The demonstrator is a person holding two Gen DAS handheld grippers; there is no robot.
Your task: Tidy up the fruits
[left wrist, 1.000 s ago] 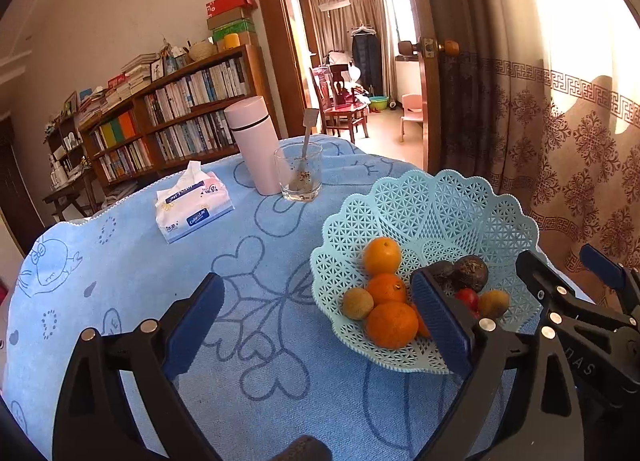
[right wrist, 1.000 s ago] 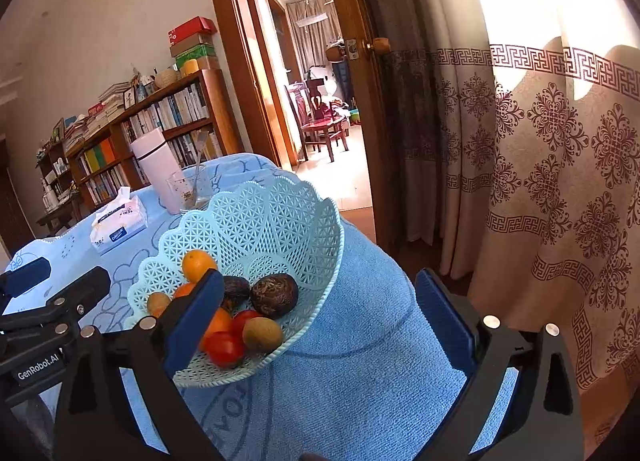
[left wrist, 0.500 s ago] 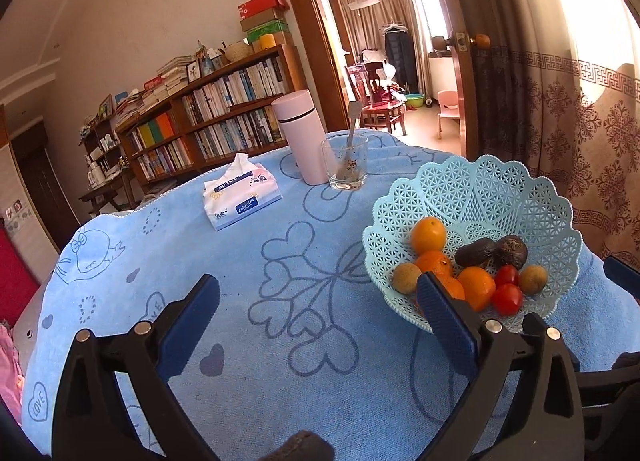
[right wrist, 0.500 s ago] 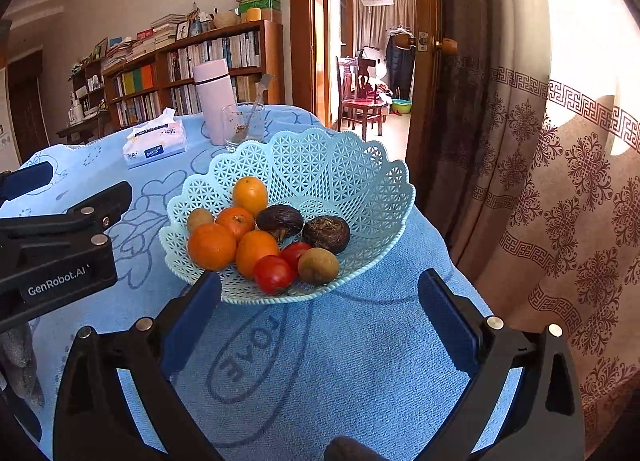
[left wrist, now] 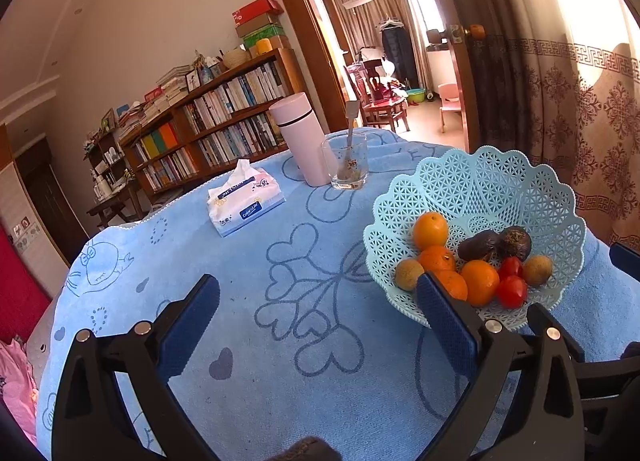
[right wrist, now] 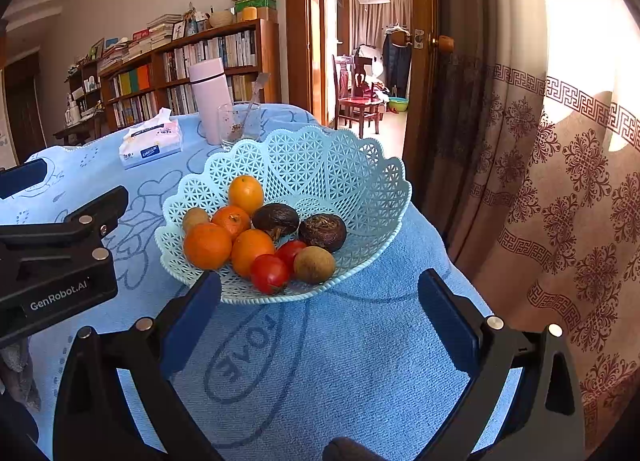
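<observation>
A light blue lattice basket (left wrist: 500, 181) (right wrist: 320, 157) stands on the blue tablecloth and holds several oranges (right wrist: 208, 245), two red tomatoes (right wrist: 270, 273), two dark passion fruits (right wrist: 322, 231) and small brown fruits (right wrist: 314, 264). My left gripper (left wrist: 318, 301) is open and empty, above the cloth to the left of the basket. My right gripper (right wrist: 320, 293) is open and empty, just in front of the basket. The left gripper's body shows at the left of the right wrist view (right wrist: 60, 261).
A tissue pack (left wrist: 244, 201), a pink flask (left wrist: 300, 137) and a glass with a spoon (left wrist: 348, 165) stand at the far side of the table. A patterned curtain (right wrist: 560, 181) hangs close on the right. A bookshelf (left wrist: 208, 133) and a doorway are behind.
Both grippers have pulled back and away from the basket. The basket now sits farther off in both views. Both stay open and empty.
</observation>
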